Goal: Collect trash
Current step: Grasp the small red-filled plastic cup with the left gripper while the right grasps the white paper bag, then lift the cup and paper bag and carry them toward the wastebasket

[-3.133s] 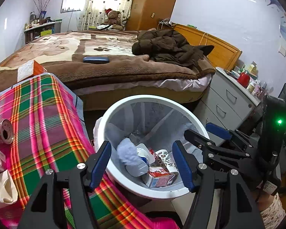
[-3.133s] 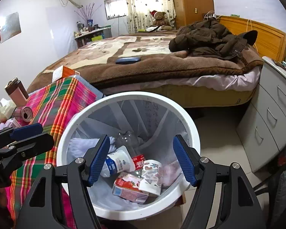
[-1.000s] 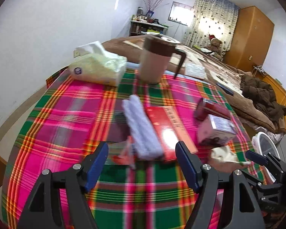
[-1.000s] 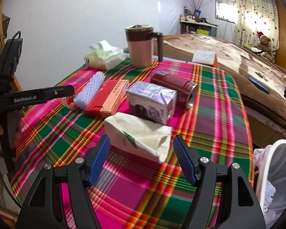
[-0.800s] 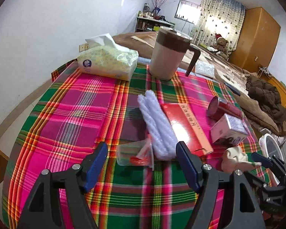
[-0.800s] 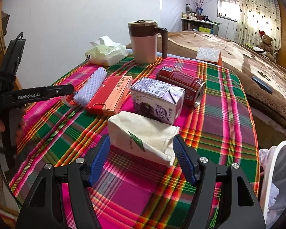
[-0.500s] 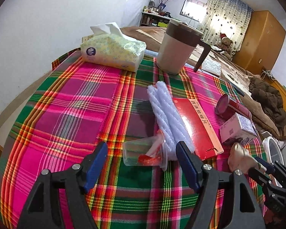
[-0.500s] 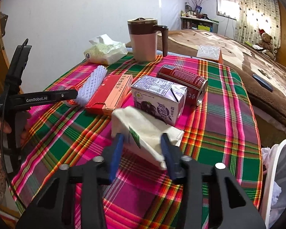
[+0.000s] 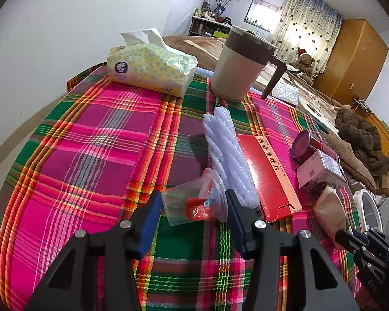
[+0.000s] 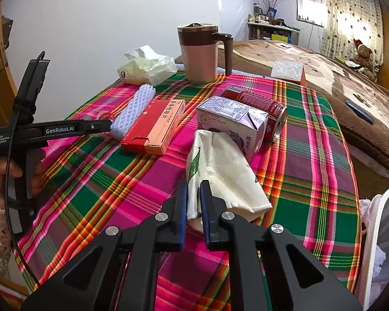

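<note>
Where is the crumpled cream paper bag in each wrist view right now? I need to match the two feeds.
Left wrist: the paper bag lies low at the right edge, just below the purple carton.
Right wrist: the bag is bottom centre, pinched by the shut right gripper, its far end against the carton.
Shared landmark: the brown-lidded mug at the table's far side.

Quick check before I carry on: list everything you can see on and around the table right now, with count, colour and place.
Tablecloth: one, pink-green plaid, covers table.
Tissue pack: one, yellow, far edge.
Mug: one, beige-brown, far edge.
Foam sleeve: one, white, centre.
Red box: one, beside sleeve.
Can: one, red, lying.
Carton: one, purple, before can.
Paper bag: one, cream, near edge.
Plastic cup: one, clear, lying.
Bin: one, white, beside table.
Left gripper: closing around cup.
Right gripper: clamped on bag.
</note>
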